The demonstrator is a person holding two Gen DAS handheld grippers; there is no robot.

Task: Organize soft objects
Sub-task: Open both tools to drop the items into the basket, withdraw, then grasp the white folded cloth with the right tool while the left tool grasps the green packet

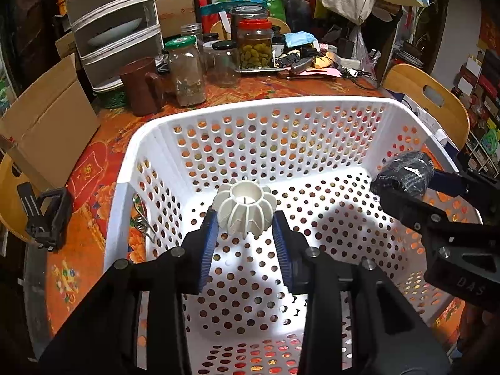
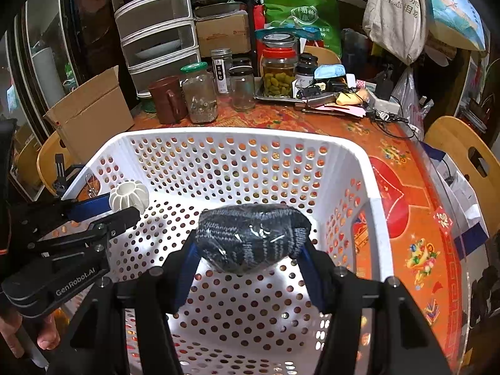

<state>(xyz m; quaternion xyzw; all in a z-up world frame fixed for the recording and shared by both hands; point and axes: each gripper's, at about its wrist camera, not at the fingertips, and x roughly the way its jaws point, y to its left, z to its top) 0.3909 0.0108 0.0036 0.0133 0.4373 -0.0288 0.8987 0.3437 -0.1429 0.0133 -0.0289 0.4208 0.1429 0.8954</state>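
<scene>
Behind everything is a crowded room, with a round table under an orange and red flowered cloth [image 1: 93,168] filling the upper half of both pictures. On the cloth, near the top middle, stand glass jars, and one tall jar with a red lid [image 1: 254,45] holds green things. A brown plastic mug [image 1: 139,86] sits to the left of the jars. A big white plastic basket full of round holes [image 1: 275,106] takes up the middle and bottom of both pictures, and its floor looks bare. Both tools hang over the basket, pointing down into it. At the lower middle of the left wrist view, the left gripper [image 1: 245,223] pinches a white ribbed ball with a hole in its top [image 1: 245,207], its blue pads touching the ball on both sides. At the lower middle of the right wrist view, the right gripper [image 2: 250,247] pinches a dark grey knitted bundle in clear wrap [image 2: 251,237]. The bundle lies sideways, its long way running from one pad to the other. Each thing hangs right above the basket floor, with open space under it. So I think the next move is just to let go, and each thing should drop straight down inside. The ball is over the left part and the bundle over the right part, well apart.
</scene>
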